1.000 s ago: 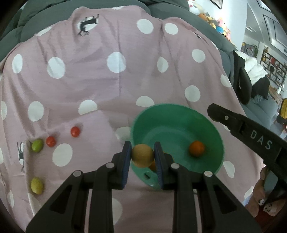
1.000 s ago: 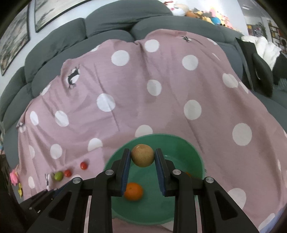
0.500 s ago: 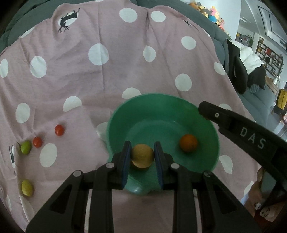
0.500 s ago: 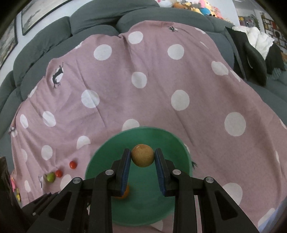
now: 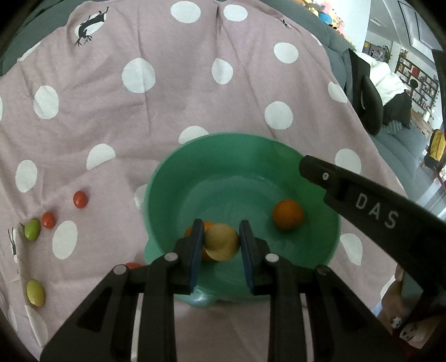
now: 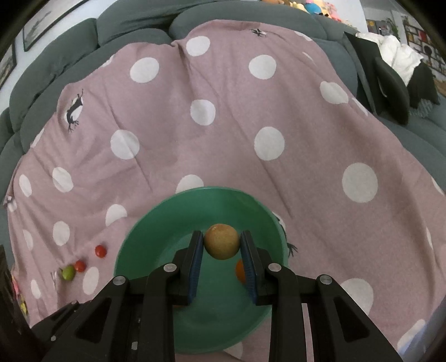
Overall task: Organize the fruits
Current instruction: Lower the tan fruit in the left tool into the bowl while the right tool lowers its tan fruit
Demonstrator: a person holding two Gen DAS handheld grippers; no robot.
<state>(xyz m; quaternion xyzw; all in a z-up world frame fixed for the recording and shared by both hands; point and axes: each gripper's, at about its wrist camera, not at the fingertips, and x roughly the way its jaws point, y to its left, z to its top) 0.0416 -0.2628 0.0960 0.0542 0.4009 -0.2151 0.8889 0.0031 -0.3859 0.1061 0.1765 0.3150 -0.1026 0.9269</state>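
A green bowl [image 5: 178,172] sits on a pink polka-dot blanket; it also shows in the right wrist view [image 6: 145,236]. My left gripper [image 5: 221,241] is shut on a tan round fruit [image 5: 222,241] over the bowl's near side. An orange [image 5: 287,214] lies in the bowl, and another orange [image 5: 207,224] is partly hidden behind my fingers. My right gripper [image 6: 221,245] is shut on a second tan round fruit [image 6: 221,245] above the bowl; its arm [image 5: 376,211] crosses the left wrist view. An orange [image 6: 239,271] peeks from behind its right finger.
Left of the bowl lie red fruits [image 5: 80,199] [image 5: 48,220] and green ones [image 5: 32,229] [image 5: 35,292]; some show in the right wrist view [image 6: 100,251] [image 6: 68,273]. Grey sofa cushions [image 6: 133,16] ring the blanket. Dark clothing [image 6: 390,89] lies at the right.
Both grippers, each still holding its tan fruit, have moved further over the bowl. In the left wrist view a second orange has come into sight behind the fingers.
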